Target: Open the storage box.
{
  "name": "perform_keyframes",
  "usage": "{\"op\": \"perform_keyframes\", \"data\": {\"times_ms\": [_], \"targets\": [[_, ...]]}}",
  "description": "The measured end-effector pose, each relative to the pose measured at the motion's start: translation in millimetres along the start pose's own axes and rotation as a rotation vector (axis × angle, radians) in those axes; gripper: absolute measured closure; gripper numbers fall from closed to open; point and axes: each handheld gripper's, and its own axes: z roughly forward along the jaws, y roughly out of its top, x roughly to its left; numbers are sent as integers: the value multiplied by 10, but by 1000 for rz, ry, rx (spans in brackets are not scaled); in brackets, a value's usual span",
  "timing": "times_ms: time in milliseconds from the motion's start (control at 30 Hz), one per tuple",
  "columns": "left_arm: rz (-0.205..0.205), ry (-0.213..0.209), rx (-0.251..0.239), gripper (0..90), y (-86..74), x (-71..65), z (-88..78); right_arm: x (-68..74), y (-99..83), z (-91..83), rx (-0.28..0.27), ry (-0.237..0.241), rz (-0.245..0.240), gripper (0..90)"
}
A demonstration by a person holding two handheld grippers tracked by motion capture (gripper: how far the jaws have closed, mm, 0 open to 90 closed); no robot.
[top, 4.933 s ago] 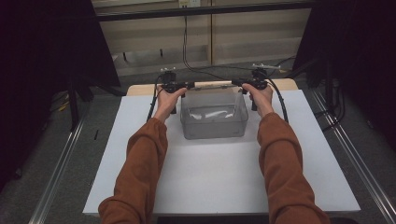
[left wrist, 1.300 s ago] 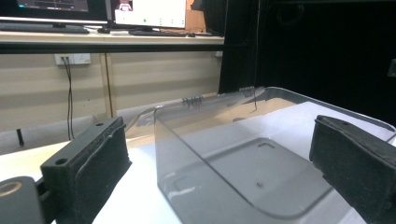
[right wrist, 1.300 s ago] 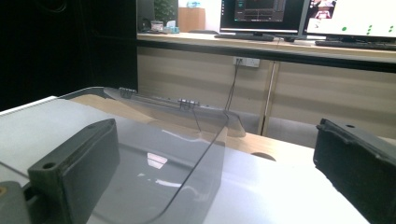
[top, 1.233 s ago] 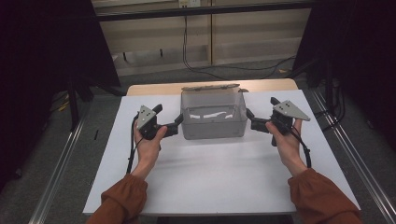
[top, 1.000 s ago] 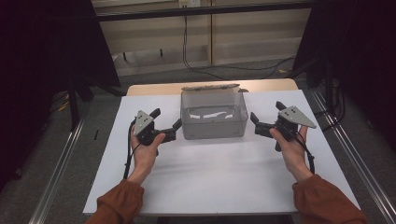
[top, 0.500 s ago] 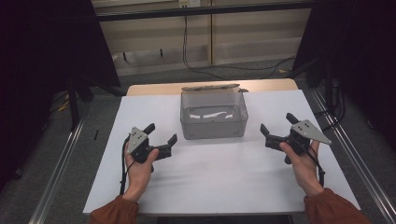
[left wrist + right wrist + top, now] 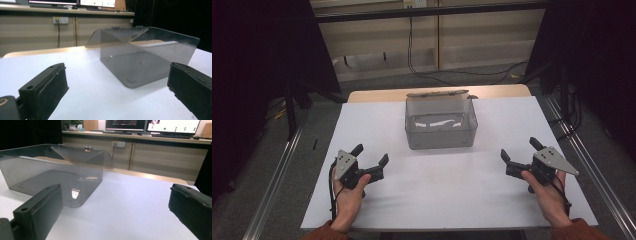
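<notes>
worktop: I see a white sheet (image 7: 447,195) over a wood-coloured worktop (image 7: 372,95); the wood edge shows at 12 o'clock, behind the box.
floor: grey carpet around the worktop, metal rails (image 7: 277,195) along both sides.
room: beige cabinet fronts (image 7: 437,30) at the far wall with cables hanging down; dark curtains left and right. In the right gripper view I see monitors (image 7: 172,125) on a counter behind.
box: clear smoke-grey plastic box (image 7: 441,125), sits at 12 o'clock on the sheet, roughly centred between the two grippers.
box look: rectangular, rounded bottom corners, see-through walls, nothing visible inside. Lid is hinged at the far edge and tipped back open; small hinges show on the rim in the right gripper view (image 7: 86,148).
left gripper: left gripper (image 7: 372,156) at 8 o'clock on the sheet, held in my left hand (image 7: 347,192), jaws spread wide, nothing between them. Box lies ahead and toward 1 o'clock of it, well apart.
right gripper: right gripper (image 7: 520,150) at 4 o'clock, in my right hand (image 7: 549,197), jaws spread wide, nothing held. Box lies toward 10 o'clock of it, well apart.
contact: neither gripper touches the box.
</notes>
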Motion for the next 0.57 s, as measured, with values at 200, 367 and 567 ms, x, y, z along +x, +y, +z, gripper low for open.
{"op": "perform_keyframes", "data": {"times_ms": [200,367,567], "targets": [[-7,5,23,29,-99,-61,-158,-38,-80,-150,17,-8,24,0],[2,90,26,29,-138,-17,-195,-55,-171,-225,38,-21,25,0],[-36,64,41,29,-119,2,-153,-35,-168,-203,17,-11,17,0]]}}
